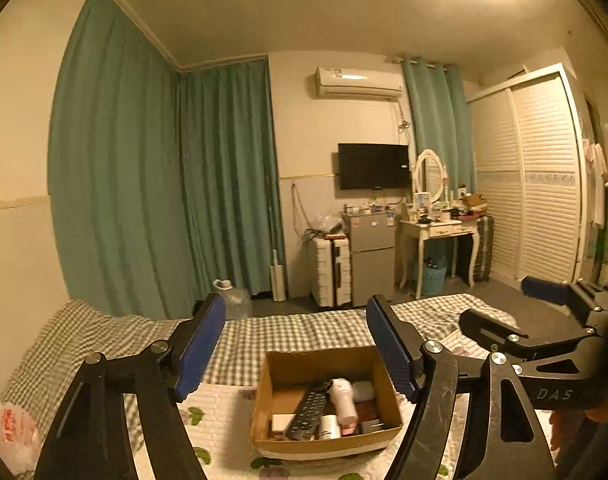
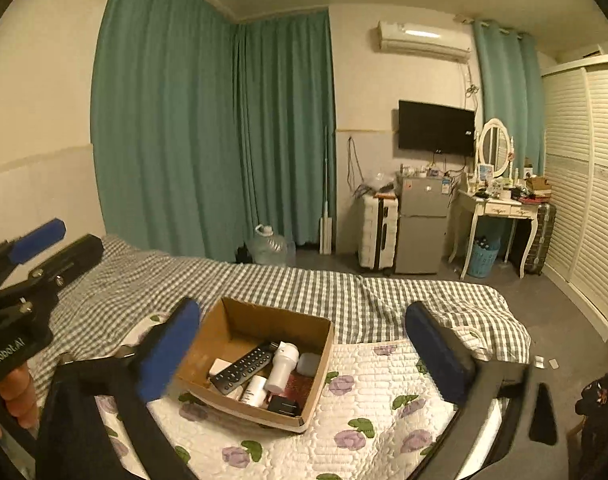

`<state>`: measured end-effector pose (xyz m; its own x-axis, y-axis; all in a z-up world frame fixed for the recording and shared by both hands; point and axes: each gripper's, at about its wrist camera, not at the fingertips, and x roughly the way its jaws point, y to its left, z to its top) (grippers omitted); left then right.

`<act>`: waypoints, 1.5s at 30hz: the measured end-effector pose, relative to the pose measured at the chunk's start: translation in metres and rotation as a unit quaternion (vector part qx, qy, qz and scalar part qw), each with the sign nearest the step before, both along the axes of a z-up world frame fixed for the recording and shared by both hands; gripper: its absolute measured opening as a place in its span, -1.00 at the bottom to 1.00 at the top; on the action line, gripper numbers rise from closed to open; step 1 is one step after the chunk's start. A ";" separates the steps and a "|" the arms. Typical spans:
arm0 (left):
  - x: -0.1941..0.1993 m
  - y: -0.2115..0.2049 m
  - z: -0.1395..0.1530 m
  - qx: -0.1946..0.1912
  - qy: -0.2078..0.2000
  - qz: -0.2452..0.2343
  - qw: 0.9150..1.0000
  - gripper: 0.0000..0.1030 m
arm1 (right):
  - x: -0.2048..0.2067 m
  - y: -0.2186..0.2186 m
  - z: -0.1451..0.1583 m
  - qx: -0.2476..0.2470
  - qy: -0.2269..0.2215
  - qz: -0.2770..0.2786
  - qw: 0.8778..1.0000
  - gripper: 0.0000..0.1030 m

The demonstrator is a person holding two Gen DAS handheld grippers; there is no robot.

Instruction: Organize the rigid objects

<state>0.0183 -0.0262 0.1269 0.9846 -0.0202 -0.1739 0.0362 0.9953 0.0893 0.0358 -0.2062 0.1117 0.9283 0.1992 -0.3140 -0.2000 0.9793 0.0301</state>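
Observation:
An open cardboard box (image 1: 263, 408) (image 2: 318, 364) sits on the flowered quilt of the bed. It holds a black remote control (image 1: 308, 414) (image 2: 243, 366), a white bottle (image 1: 344, 400) (image 2: 281, 366), a small white tube (image 2: 255, 390), a white case (image 2: 308, 363) and a black box (image 2: 283, 405). My left gripper (image 1: 295, 350) is open and empty, held above and just before the box. My right gripper (image 2: 304, 354) is open and empty, its fingers either side of the box from above. Each gripper shows in the other's view, the right one (image 1: 516, 312) and the left one (image 2: 55, 240).
The bed has a checked sheet (image 2: 283, 284) and flowered quilt (image 2: 376, 412). A plastic bag (image 1: 11, 432) lies at the bed's left. Beyond the bed stand a water jug (image 2: 269, 246), suitcase (image 2: 378, 232), small fridge (image 2: 422, 224), dressing table (image 2: 496, 208) and wardrobe (image 2: 584, 184).

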 end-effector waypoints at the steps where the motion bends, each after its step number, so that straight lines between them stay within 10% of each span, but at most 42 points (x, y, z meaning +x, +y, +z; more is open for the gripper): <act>1: -0.002 0.002 -0.002 -0.003 -0.002 0.001 1.000 0.47 | -0.004 0.003 0.000 -0.004 -0.005 -0.006 1.000 1.00; 18: 0.019 0.056 -0.103 -0.043 0.056 0.040 0.997 0.47 | 0.004 0.026 -0.093 0.003 -0.001 -0.024 1.000 1.00; 45: 0.020 0.058 -0.116 -0.034 0.077 0.033 0.996 0.47 | 0.015 0.033 -0.112 -0.003 0.005 -0.032 0.999 1.00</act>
<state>0.0385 0.0319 0.0111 0.9459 0.0276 -0.3234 -0.0221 0.9995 0.0207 0.0505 -0.1735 -0.0001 0.9356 0.1379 -0.3249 -0.1371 0.9902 0.0255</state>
